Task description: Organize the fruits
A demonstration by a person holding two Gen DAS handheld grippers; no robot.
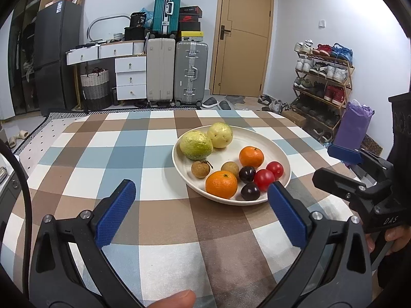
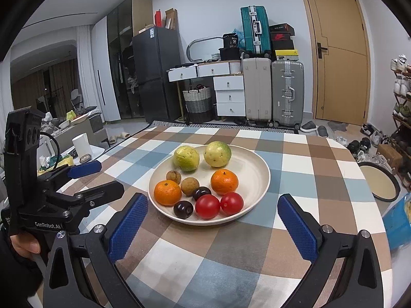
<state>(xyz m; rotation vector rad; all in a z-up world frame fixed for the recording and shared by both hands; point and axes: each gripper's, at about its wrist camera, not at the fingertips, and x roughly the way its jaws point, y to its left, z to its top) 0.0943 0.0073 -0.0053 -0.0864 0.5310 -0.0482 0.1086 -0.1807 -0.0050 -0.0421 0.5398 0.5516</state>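
Holding both tools low before the plate point(image 2: 259, 164), you have the left gripper point(image 1: 200, 205) and right gripper point(image 2: 213, 220) spread wide, with nothing between the pads. All fruit lies on the plate, on the checked tablecloth point(image 2: 231, 256). Nearest are two dark plums point(image 2: 183, 209) and two tomatoes point(image 2: 207, 206): probably soft and smooth, so squeeze them gently at the middle. Behind come two tangerines point(image 2: 224, 181) and two longans point(image 2: 190, 186), small and light. Farthest, two guavas point(image 2: 217, 154), likely the heaviest.
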